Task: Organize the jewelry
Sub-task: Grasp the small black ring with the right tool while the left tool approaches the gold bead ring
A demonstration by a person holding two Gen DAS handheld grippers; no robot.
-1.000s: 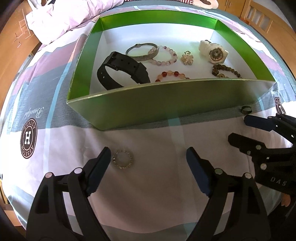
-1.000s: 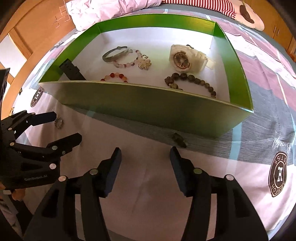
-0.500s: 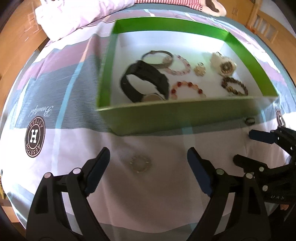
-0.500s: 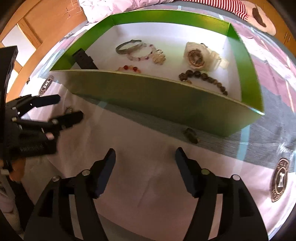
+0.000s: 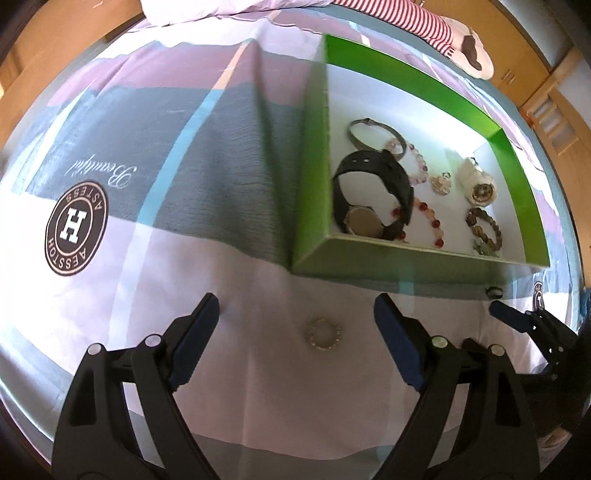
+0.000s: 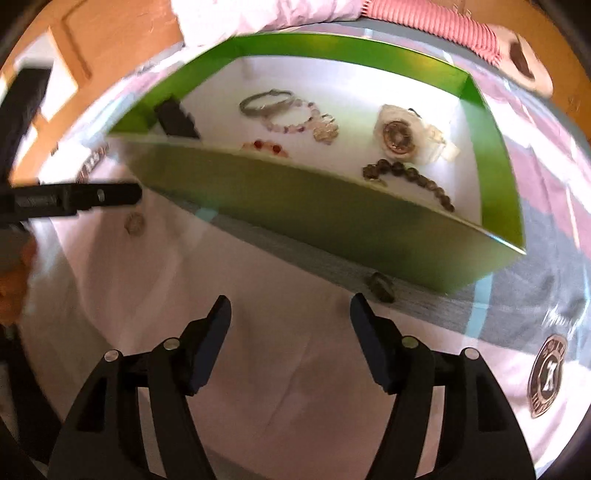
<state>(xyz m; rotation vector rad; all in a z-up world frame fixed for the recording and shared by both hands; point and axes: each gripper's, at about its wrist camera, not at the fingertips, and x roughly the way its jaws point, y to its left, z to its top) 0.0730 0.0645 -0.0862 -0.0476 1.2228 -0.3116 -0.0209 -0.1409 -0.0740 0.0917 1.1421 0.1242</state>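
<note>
A green box (image 5: 373, 264) with a white floor lies on the bedspread and holds a black watch (image 5: 373, 181), a white watch (image 5: 478, 181) and several bracelets. A small sparkly ring (image 5: 324, 333) lies on the cloth in front of the box, between the open jaws of my left gripper (image 5: 295, 317). It also shows in the right wrist view (image 6: 134, 222). A dark ring (image 6: 380, 286) lies by the box's front wall, just ahead of my open right gripper (image 6: 290, 314). It also shows in the left wrist view (image 5: 495, 292). Both grippers are empty.
The bedspread carries round brown logos (image 5: 75, 229) and grey, pink and white stripes. A crumpled quilt (image 5: 229, 9) and a striped cushion (image 5: 402, 16) lie behind the box. Wooden furniture (image 5: 554, 107) stands at the right. The right gripper shows in the left wrist view (image 5: 517, 321).
My left gripper has swung left, so the box now sits to the right and the sparkly ring lies centred between its jaws. My right gripper has moved closer to the dark ring.
</note>
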